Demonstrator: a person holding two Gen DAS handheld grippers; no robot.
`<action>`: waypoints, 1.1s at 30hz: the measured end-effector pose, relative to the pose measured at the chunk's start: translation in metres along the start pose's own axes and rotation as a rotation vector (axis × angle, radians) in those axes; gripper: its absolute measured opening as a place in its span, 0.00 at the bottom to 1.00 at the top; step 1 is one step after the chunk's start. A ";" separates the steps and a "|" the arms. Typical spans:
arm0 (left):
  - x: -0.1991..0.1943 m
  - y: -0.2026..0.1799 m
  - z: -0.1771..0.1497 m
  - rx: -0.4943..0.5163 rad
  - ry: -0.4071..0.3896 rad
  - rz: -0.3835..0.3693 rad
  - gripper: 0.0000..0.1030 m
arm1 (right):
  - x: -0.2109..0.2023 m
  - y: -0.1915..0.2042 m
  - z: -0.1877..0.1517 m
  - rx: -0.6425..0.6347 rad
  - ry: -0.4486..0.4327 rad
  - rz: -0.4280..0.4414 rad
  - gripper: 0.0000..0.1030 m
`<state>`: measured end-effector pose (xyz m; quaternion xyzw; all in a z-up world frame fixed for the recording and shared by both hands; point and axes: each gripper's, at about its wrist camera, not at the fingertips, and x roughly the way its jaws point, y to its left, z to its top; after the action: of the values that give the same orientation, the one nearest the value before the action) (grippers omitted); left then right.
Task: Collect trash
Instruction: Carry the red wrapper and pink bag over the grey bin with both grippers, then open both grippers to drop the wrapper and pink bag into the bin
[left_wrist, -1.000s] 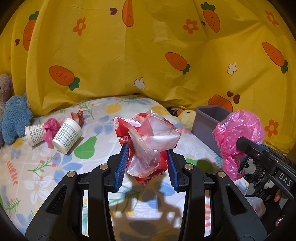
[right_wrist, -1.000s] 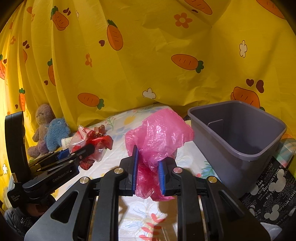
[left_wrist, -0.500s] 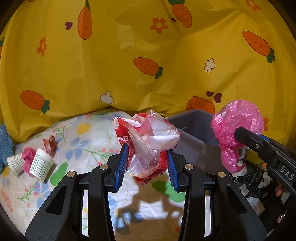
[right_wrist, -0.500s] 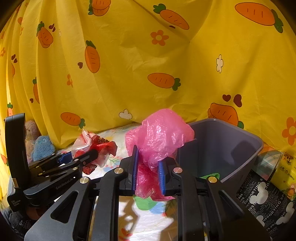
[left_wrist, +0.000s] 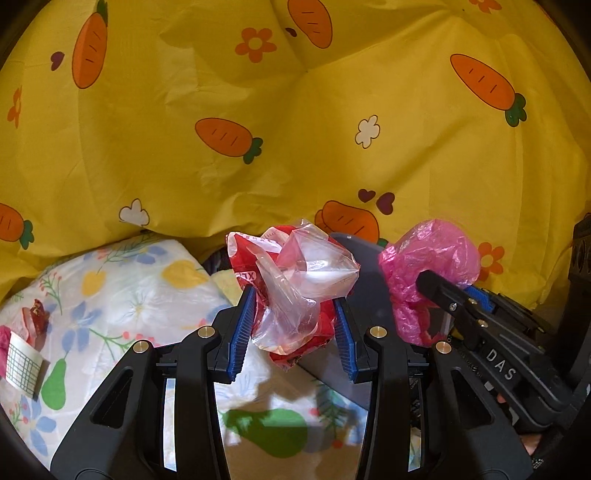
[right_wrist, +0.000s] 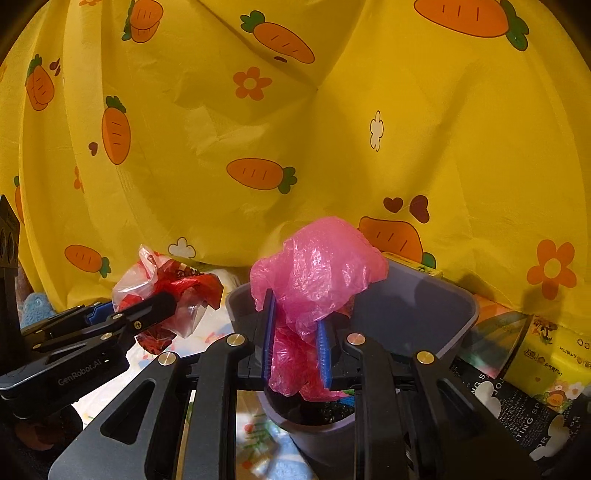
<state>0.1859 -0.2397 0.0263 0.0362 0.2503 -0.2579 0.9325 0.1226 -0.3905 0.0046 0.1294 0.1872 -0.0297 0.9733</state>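
My left gripper (left_wrist: 293, 325) is shut on a crumpled red and clear plastic bag (left_wrist: 295, 284), held in the air at the near left edge of the grey bin (left_wrist: 364, 258). In the right wrist view the same left gripper (right_wrist: 155, 306) and its red and clear bag (right_wrist: 162, 291) sit just left of the grey bin (right_wrist: 424, 302). My right gripper (right_wrist: 295, 343) is shut on a crumpled pink plastic bag (right_wrist: 317, 273) and holds it over the bin's open top. The pink bag (left_wrist: 432, 262) and the right gripper (left_wrist: 436, 291) also show at the right of the left wrist view.
A flowered sheet (left_wrist: 122, 295) covers the bed, with a checked paper cup (left_wrist: 22, 365) and a red wrapper (left_wrist: 35, 319) at its left edge. A yellow carrot-print cloth (left_wrist: 295, 129) hangs behind. A yellow box (right_wrist: 550, 350) and a black printed bag (right_wrist: 517, 410) lie right of the bin.
Both grippers have swung right with their bags toward the grey bin. The bin now sits right under the pink bag, and the cups have slid to the far left edge.
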 end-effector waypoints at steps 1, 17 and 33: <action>0.004 -0.003 0.000 0.003 0.002 -0.004 0.38 | 0.003 -0.003 -0.002 0.005 0.007 0.001 0.20; 0.044 -0.017 0.006 -0.010 0.029 -0.115 0.40 | 0.022 -0.019 -0.013 0.014 0.064 -0.040 0.20; 0.060 -0.018 0.005 -0.059 0.079 -0.184 0.46 | 0.025 -0.026 -0.019 0.001 0.075 -0.066 0.28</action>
<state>0.2237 -0.2841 0.0022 -0.0045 0.2968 -0.3333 0.8948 0.1361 -0.4113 -0.0279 0.1248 0.2278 -0.0571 0.9640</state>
